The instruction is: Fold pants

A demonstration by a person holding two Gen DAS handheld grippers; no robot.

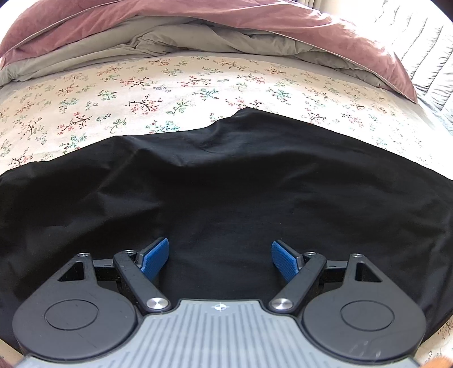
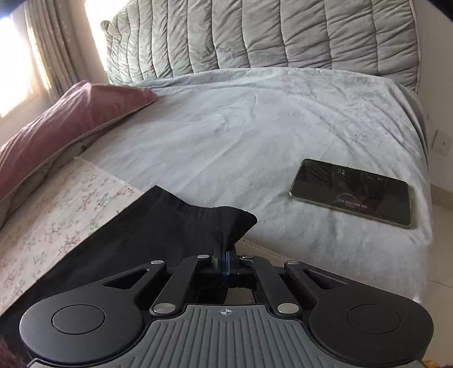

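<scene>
While spread: the black, soft-cotton pants (image 1: 226,192) lie flat across the floral-print cream bedsheet (image 1: 141,93), dark cloth filling the near half of the left wrist view, its far edge rumpled into a low peak.
Pants corner: one end of the garment (image 2: 226,223) rises off the bed in the right wrist view, bunched into a raised fold where it is pinched, likely so it can be carried over for a fold.
Right gripper: the black two-finger right gripper (image 2: 225,261) is clamped on that bunched corner, jaws fully together with cloth between them.
Left gripper: the black left gripper with blue ribbed pads (image 1: 220,260) is poised over the middle of the pants, jaws spread wide and holding nothing; whether the pads touch the cloth cannot be told. Probably it is placed to pin or catch the fabric.
Around: a dusty-pink pillow (image 1: 254,19) and a grey crumpled duvet (image 1: 170,42) sit beyond the sheet; a pale grey fleece blanket (image 2: 240,127) covers the rest of the bed before a quilted grey headboard (image 2: 269,34).
In the way: a dark slab-shaped smartphone (image 2: 351,192) lies on the blanket, near the lifted corner yet apart from it, a possible snag if the fold swings that way.
</scene>
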